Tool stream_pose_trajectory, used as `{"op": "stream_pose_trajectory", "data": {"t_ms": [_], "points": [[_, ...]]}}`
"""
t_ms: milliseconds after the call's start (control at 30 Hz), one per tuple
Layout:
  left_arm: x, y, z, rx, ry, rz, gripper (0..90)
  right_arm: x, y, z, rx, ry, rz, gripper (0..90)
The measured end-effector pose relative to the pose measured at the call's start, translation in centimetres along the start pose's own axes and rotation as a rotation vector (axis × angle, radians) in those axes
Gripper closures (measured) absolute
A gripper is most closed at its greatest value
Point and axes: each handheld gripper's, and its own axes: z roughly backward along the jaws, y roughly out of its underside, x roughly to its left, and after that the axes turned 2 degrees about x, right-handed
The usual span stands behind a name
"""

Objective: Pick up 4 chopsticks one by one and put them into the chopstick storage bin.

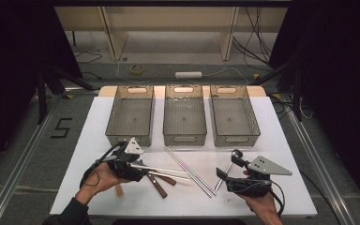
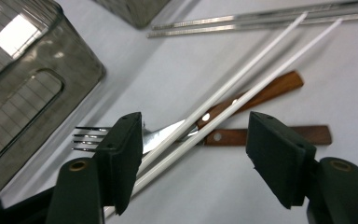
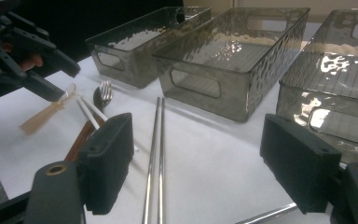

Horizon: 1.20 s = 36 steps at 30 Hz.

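Hovering over the white chopsticks, your left gripper has its jaws spread, holding nothing. The pair is thin, pale and straight, lying crossed over a wooden-handled fork and just in front of the left bin. Your right gripper is also wide open and empty, right of the steel chopsticks, in front of the same bin row.

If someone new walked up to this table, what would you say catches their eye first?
Probably the three clear bins in a row at the back of the white table, all apparently empty. Next, the cutlery scattered in front: white chopsticks lying across a wooden-handled fork, right between the open jaws of the left hand-held gripper. Metal chopsticks lie diagonally mid-table, beside the open right hand-held gripper.
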Motion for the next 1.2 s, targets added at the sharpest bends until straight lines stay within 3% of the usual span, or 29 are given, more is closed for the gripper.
{"op": "stream_pose_trajectory", "data": {"t_ms": [100,233,267,600,700,833,1200], "points": [[0.1,0.1,-0.4,0.042,0.012,-0.044,40.4,0.0,0.0,0.0,0.004,-0.001,0.003,26.9],[0.1,0.2,-1.0,0.07,0.015,-0.063,44.3,0.0,0.0,0.0,0.011,-0.001,-0.005,27.0],[0.1,0.3,-1.4,0.096,0.021,-0.091,45.6,0.0,0.0,-0.1,0.012,-0.001,-0.005,27.0],[-0.1,0.6,-2.8,0.159,0.022,-0.164,52.7,0.0,0.0,-0.1,0.015,-0.004,0.004,27.4],[0.0,0.6,-3.0,0.167,0.018,-0.17,55.2,0.0,0.0,-0.1,0.016,-0.005,0.003,27.5],[-0.1,0.7,-3.3,0.178,0.007,-0.209,57.2,0.1,0.0,-0.2,0.02,-0.011,0.004,27.6],[0.0,0.7,-3.8,0.194,-0.003,-0.247,59.7,0.1,0.1,-0.2,0.029,-0.016,0.005,27.6]]}}
